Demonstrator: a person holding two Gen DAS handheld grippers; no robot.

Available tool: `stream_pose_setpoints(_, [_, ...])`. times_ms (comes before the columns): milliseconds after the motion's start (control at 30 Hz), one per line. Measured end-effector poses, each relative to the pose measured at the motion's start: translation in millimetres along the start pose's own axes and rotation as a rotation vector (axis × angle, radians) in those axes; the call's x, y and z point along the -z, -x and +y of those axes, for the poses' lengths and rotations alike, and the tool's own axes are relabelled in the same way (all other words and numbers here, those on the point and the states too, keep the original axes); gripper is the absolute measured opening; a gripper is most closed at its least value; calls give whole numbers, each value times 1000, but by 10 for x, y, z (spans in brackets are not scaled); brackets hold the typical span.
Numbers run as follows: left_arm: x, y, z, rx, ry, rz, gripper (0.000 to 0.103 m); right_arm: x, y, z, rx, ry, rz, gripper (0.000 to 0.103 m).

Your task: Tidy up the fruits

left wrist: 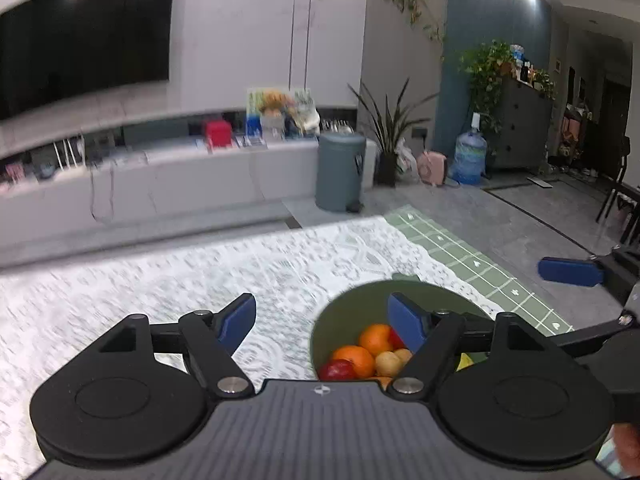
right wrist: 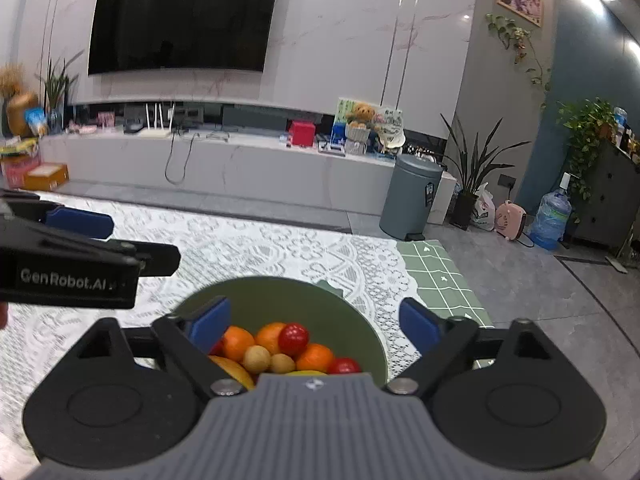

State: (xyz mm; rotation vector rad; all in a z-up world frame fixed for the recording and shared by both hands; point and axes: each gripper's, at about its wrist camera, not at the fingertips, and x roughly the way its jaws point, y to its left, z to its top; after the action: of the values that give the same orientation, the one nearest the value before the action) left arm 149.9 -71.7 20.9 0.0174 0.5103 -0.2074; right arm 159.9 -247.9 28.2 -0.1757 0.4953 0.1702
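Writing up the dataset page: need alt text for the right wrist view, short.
A green bowl of oranges, red and small tan fruits sits on a white lace tablecloth, seen between the open, empty right gripper. The left gripper shows at the left edge; behind are a wall TV and a grey bin.

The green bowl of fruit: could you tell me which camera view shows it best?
The right wrist view: the green bowl sits centred, its fruit mostly exposed. In the left wrist view the bowl lies off to the right, partly hidden behind a gripper finger.
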Motion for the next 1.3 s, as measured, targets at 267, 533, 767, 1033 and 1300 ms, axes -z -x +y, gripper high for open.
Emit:
stream_pose_setpoints(267, [79,400,-113,-74,-128,-105,90,82,299,70,-17,-44,-7,96])
stream_pose_setpoints(533, [309,584,-54,-159,-121,-108,90,213,535,175,-26,-100,-9,98])
stream_pose_setpoints(767, [467,683,146,-229,-54,-66,90,324,596,256,-13,-148,15,99])
stream_pose_setpoints(1033, [647,637,196,-237,-22,23,90,495,545,379,-3,-139,85,99])
stream_pose_setpoints(1300, [817,541,139,-214,-56,124,90,635,488,463,7,-120,149,99])
